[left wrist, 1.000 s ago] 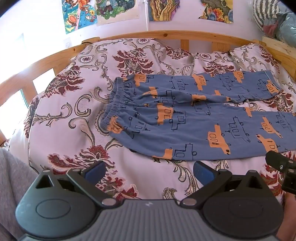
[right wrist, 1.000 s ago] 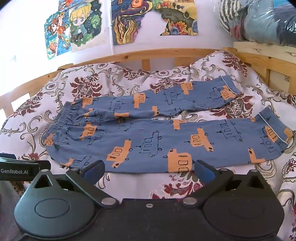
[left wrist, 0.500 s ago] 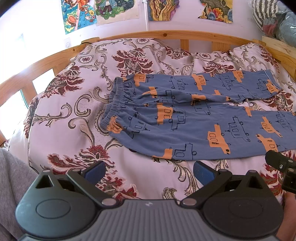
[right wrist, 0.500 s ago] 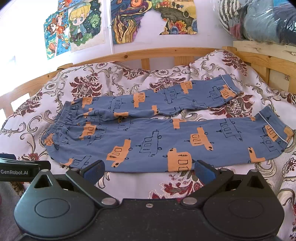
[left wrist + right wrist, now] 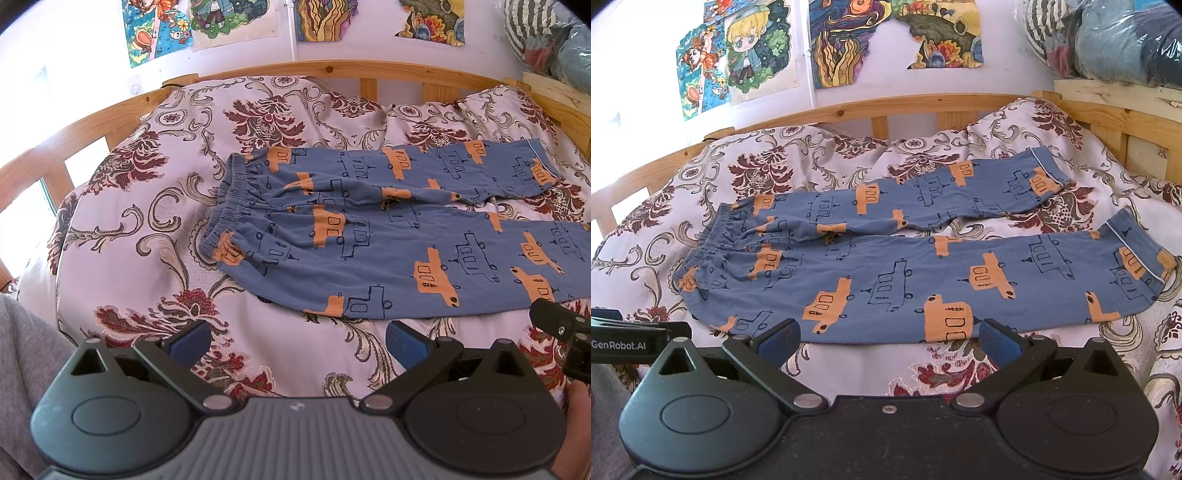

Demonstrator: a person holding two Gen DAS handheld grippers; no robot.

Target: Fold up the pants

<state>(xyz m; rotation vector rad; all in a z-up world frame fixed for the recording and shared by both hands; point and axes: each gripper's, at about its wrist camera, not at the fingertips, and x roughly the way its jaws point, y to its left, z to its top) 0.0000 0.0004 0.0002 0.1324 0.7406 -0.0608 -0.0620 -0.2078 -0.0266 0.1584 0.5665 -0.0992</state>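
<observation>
Blue pants (image 5: 369,229) with orange and outlined vehicle prints lie spread flat on a floral bedspread (image 5: 147,229), waistband to the left, both legs running right with a gap between them. In the right wrist view the same pants (image 5: 886,266) fill the middle of the bed, cuffs at the right. My left gripper (image 5: 297,338) hangs open above the bedspread, short of the near leg's lower edge, holding nothing. My right gripper (image 5: 888,334) is open too, its blue fingertips just at the near leg's hem edge, nothing between them.
A wooden bed rail (image 5: 332,70) curves round the far side and the left. Drawings (image 5: 757,55) hang on the white wall. Bagged bundles (image 5: 1108,37) sit on a wooden shelf at the upper right. A grey sleeve (image 5: 26,350) shows at the lower left.
Both grippers have crept slightly closer to the pants; in the right wrist view the near leg sits a little lower. Nothing was gripped or let go.
</observation>
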